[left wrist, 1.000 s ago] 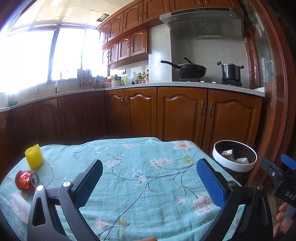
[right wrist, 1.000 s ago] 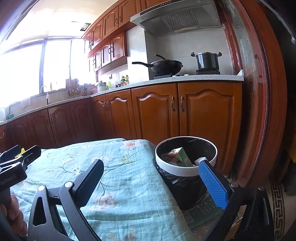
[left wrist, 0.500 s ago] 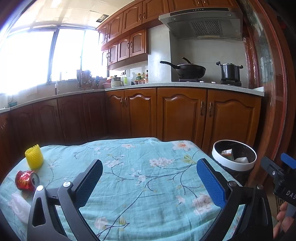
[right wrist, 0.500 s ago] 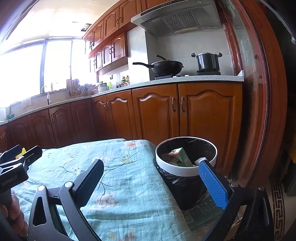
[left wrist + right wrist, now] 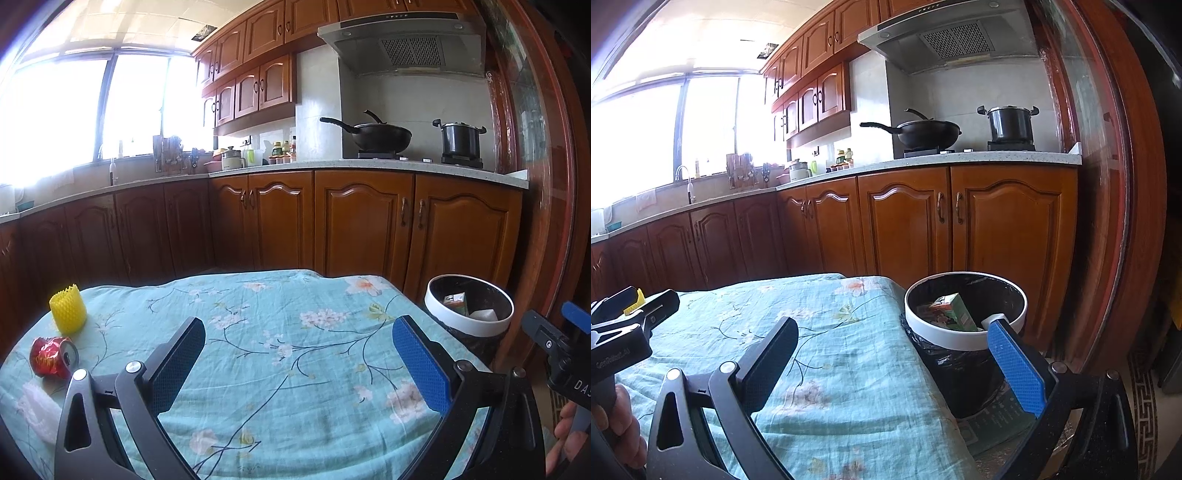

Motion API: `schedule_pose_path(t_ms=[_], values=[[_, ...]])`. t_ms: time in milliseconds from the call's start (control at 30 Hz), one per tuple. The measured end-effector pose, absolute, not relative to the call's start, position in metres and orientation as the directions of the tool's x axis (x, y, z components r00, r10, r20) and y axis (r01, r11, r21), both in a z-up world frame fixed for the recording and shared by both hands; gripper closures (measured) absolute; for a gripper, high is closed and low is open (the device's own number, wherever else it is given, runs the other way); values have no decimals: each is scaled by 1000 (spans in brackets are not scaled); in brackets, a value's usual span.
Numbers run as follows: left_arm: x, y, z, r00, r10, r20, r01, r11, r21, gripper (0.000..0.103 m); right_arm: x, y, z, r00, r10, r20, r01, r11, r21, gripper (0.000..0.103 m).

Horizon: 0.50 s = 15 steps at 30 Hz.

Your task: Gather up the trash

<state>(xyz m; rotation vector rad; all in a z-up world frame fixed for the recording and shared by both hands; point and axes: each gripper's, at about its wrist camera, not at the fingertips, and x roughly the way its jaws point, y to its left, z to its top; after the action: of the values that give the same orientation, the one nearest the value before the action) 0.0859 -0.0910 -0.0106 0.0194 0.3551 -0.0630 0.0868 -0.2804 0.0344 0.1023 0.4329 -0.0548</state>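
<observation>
While both claws hang spread and empty above the flowered teal cloth point(image 5: 280, 354) covering the surface point(image 5: 849, 369), the trash sits split between two places. Near the surface's far left corner stands a yellow foam fruit net point(image 5: 68, 309), upright, with a crushed red can point(image 5: 53, 357) lying on its side just beside it toward the near left edge, and a white crumpled plastic scrap point(image 5: 37, 410) closer still along that edge. Past the right edge stands a white-rimmed bin point(image 5: 964, 338) lined with a black bag, holding a green carton point(image 5: 956, 312). Over the cloth's middle hovers the left claw point(image 5: 299, 365); the right claw point(image 5: 897, 363) straddles the right edge, its blue finger overlapping the bin's rim.
</observation>
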Motion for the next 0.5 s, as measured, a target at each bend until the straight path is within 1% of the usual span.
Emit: schedule_pose_path(t_ms=[500], values=[[87, -90, -10, 934, -66, -350, 78, 997, 18, 1, 86, -280, 35, 904, -31, -427, 75, 993, 87, 0]])
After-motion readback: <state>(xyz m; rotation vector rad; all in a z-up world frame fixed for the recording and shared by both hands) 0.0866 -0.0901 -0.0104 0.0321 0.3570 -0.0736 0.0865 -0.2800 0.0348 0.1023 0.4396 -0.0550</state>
